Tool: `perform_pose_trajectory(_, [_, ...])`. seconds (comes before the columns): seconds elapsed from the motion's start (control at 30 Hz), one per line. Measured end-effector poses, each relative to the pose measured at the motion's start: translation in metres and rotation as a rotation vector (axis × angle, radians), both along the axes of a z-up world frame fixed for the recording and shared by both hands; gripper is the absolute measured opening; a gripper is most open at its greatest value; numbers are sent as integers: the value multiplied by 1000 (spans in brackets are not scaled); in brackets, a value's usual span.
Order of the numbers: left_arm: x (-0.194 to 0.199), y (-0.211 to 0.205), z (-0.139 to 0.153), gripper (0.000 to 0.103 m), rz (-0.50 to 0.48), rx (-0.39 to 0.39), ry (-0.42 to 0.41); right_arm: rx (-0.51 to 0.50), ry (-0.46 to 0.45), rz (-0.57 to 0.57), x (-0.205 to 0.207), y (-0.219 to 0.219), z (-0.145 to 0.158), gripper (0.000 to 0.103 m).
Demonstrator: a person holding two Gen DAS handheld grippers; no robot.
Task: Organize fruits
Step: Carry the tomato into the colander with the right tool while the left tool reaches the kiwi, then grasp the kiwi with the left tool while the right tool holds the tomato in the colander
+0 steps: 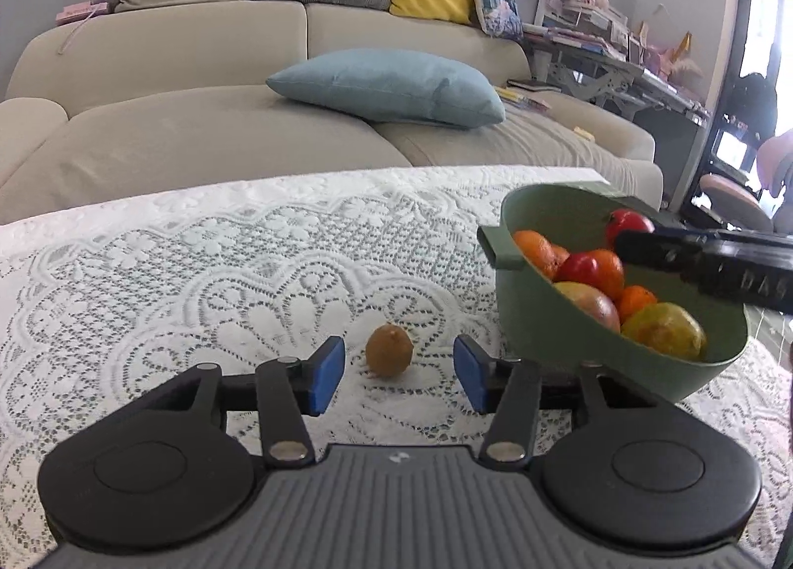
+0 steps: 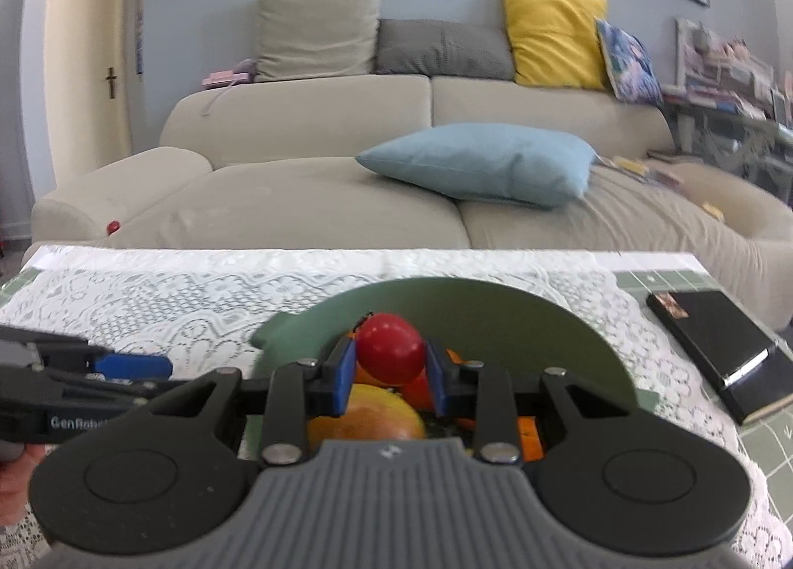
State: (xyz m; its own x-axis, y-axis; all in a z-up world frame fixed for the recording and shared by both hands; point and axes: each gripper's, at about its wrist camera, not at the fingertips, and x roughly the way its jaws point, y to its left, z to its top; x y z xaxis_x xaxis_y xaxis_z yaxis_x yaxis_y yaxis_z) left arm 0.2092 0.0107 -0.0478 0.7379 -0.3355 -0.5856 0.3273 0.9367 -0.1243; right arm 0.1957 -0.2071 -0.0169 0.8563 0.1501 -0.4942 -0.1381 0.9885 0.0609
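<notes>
A brown kiwi [image 1: 389, 358] lies on the lace tablecloth [image 1: 198, 281]. My left gripper [image 1: 399, 374] is open with the kiwi between its blue pads, close in front of them. A green bowl [image 1: 550, 321] at the right holds oranges, red fruits and a mango [image 1: 664, 328]. My right gripper [image 2: 389, 373] is shut on a red apple [image 2: 391, 353] over the green bowl [image 2: 495, 316], above a mango [image 2: 371, 415] and oranges. The right gripper's black finger [image 1: 704, 256] reaches over the bowl in the left wrist view. The left gripper [image 2: 134, 366] shows at the left of the right wrist view.
A black book [image 2: 723, 351] lies on the table's right side. A beige sofa [image 1: 198, 123] with a blue pillow [image 1: 391, 85] stands behind the table. A small red object [image 2: 113, 225] rests on the sofa's left seat. Shelves with clutter [image 1: 594, 38] are at the far right.
</notes>
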Motion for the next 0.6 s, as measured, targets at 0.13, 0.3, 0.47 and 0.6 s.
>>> perform_pose_trajectory(0.13, [6, -7, -9, 60, -11, 23, 13, 51, 40, -23, 5, -14, -4, 28])
perform_pose_trajectory(0.3, [13, -17, -13, 57, -18, 63, 1, 55, 56, -20, 6, -16, -7, 28])
perform_pose_trajectory(0.47, [22, -21, -19, 46, 6, 76, 28, 68, 65, -28, 7, -23, -7, 28])
perform_pose_trajectory(0.6, [25, -21, -23, 40, 20, 84, 40, 79, 67, -41, 9, -32, -4, 28])
